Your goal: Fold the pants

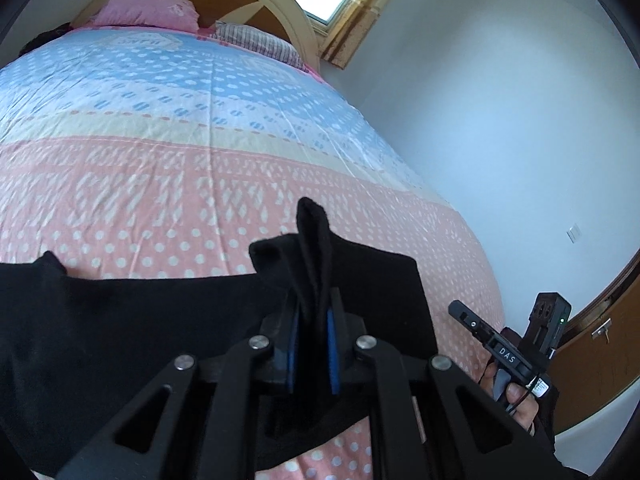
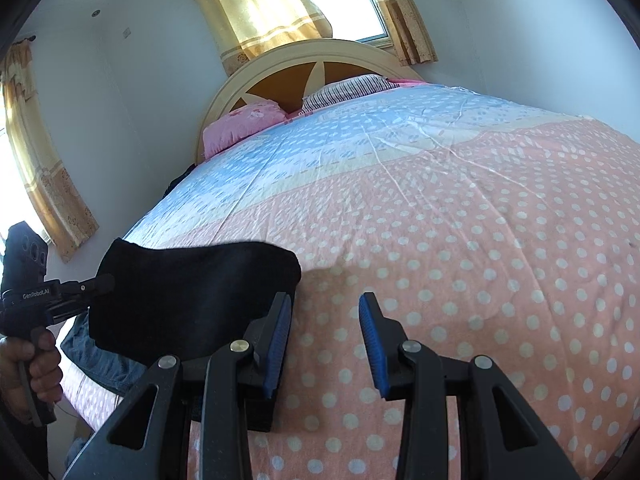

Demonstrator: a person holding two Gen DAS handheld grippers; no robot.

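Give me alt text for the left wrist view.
The left gripper is shut on a bunched fold of black pants, lifted over a pink and blue dotted bedspread. Pillows lie by the headboard; the right gripper shows at lower right.

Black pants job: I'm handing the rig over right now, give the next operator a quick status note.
Left gripper: shut on a bunched fold of the black pants.
Right gripper: open, empty, over the polka-dot bedspread just right of the pants.
Pants: near edge of the bed, partly lifted by the left gripper.
Done: one end gathered.
Left: probably grab the free side with the right gripper, finish folding, lay flat.
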